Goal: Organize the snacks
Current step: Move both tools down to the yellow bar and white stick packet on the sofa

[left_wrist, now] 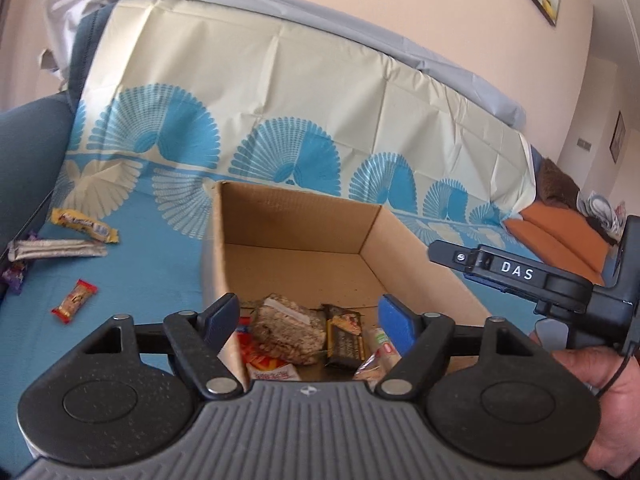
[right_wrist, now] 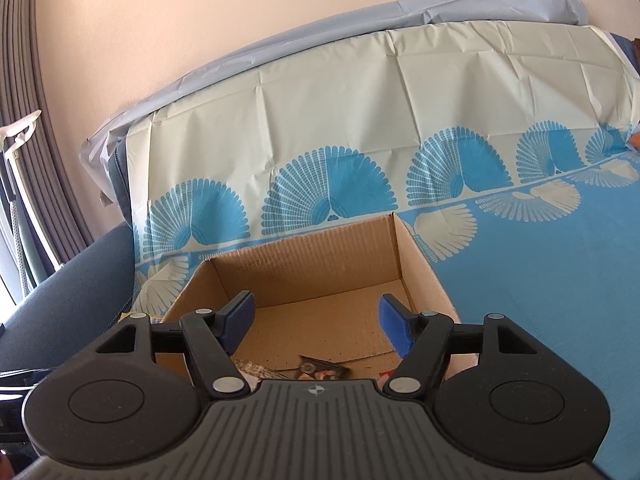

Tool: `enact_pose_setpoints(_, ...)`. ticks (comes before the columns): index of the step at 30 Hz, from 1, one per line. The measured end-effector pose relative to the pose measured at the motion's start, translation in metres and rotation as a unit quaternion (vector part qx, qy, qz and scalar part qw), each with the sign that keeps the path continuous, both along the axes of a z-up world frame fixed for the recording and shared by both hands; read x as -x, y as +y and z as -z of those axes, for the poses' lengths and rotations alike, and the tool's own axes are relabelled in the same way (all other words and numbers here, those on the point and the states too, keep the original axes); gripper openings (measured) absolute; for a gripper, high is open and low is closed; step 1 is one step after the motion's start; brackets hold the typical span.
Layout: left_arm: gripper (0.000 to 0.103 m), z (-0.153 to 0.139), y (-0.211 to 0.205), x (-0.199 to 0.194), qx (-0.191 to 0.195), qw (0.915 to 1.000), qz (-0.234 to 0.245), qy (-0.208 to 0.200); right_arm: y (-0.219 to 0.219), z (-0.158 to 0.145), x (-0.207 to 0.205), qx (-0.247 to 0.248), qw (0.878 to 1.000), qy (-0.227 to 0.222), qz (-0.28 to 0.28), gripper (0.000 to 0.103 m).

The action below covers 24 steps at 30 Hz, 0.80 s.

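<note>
An open cardboard box point(left_wrist: 304, 240) stands on the blue patterned cloth. In its near end lie a clear-wrapped oat bar point(left_wrist: 286, 328), a dark bar point(left_wrist: 344, 336), a red and yellow packet point(left_wrist: 260, 356) and a clear-wrapped snack point(left_wrist: 378, 354). My left gripper point(left_wrist: 308, 312) hangs open above them, with no snack between its blue pads. My right gripper point(right_wrist: 316, 312) is open too, over the same box point(right_wrist: 320, 256), with nothing in it. Below it a dark wrapper point(right_wrist: 322, 368) shows on the box floor.
Loose snacks lie on the cloth left of the box: a yellow bar point(left_wrist: 86, 226), silver wrappers point(left_wrist: 56, 249), a small red packet point(left_wrist: 75, 301) and a purple one point(left_wrist: 14, 276). A hand point(left_wrist: 600, 380) holds the black tool body point(left_wrist: 516, 274) right of the box. The draped sofa back point(left_wrist: 280, 92) rises behind.
</note>
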<state>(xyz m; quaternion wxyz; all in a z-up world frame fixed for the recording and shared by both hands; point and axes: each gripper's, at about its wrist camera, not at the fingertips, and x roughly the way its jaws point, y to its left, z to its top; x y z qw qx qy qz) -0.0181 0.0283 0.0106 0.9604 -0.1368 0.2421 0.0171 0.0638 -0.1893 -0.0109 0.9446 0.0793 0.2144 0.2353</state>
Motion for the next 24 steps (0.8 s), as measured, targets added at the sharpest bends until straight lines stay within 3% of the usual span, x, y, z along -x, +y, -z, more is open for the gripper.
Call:
enact_pose_setpoints(1, 0.055, 0.002, 0.009, 0.004, 0.012, 0.9999, -0.001, 0.003, 0.001, 0.0, 0.0, 0.003, 1.0, 0.0, 0.001, 0.07)
enact_pose_setpoints(4, 0.03, 0.013, 0.036, 0.021, 0.049, 0.9986, -0.018, -0.008, 0.003, 0.001, 0.0, 0.012, 1.0, 0.005, 0.006, 0.07)
enact_pose_setpoints(7, 0.028, 0.026, 0.054, 0.033, 0.034, 0.998, -0.053, -0.006, 0.006, 0.003, -0.002, 0.024, 1.0, 0.012, 0.011, 0.07)
enact_pose_setpoints(9, 0.027, 0.035, 0.07, 0.035, 0.044, 0.9959, -0.079, 0.008, 0.008, 0.004, -0.002, 0.031, 0.999, 0.017, 0.014, 0.07)
enact_pose_setpoints(14, 0.027, 0.035, 0.111, 0.035, 0.068, 0.9874, -0.143, 0.001, 0.017, 0.005, 0.002, 0.048, 0.998, 0.02, 0.016, 0.05)
enact_pose_setpoints(20, 0.027, 0.049, 0.179, 0.008, 0.124, 0.966, -0.227, -0.009, 0.029, 0.006, 0.008, 0.092, 0.995, 0.012, 0.024, 0.041)
enact_pose_setpoints(24, 0.027, 0.07, 0.21, -0.012, 0.132, 0.9544, -0.268, 0.001, 0.031, 0.008, 0.003, 0.108, 0.993, 0.032, 0.018, 0.034)
